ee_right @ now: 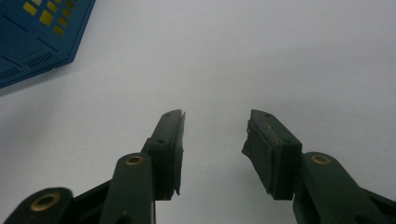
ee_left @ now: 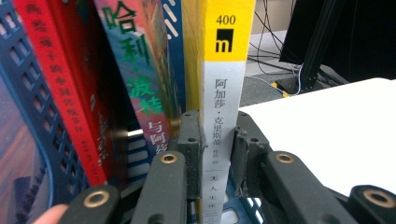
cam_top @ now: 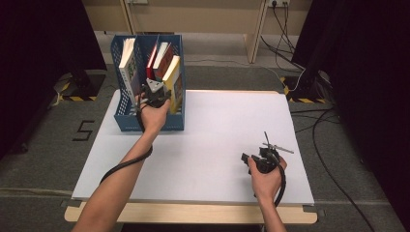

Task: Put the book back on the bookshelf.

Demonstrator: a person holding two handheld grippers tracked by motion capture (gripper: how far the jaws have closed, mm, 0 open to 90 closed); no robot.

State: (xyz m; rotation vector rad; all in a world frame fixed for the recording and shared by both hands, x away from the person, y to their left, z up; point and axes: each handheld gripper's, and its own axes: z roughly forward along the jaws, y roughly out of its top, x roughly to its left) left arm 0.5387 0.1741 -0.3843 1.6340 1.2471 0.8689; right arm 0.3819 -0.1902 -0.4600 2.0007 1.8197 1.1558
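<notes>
A book with a yellow-and-white spine (ee_left: 223, 88) stands upright at the right end of a blue file rack (cam_top: 126, 122). My left gripper (ee_left: 217, 140) is shut on the lower part of that spine, one pad pressing on each side. From above, the left gripper (cam_top: 154, 94) sits at the front of the rack, against the yellow book (cam_top: 173, 79). My right gripper (ee_right: 215, 135) is open above the bare white tabletop with nothing between its jaws. In the high view the right gripper (cam_top: 263, 159) rests low at the table's right side.
Beside the held book stand a book with green lettering (ee_left: 140, 79) and a red one (ee_left: 60, 93). A white-covered book (cam_top: 128, 67) leans in the rack's left compartment. The white table (cam_top: 217, 130) stretches between the two hands. Cables lie on the floor at the right.
</notes>
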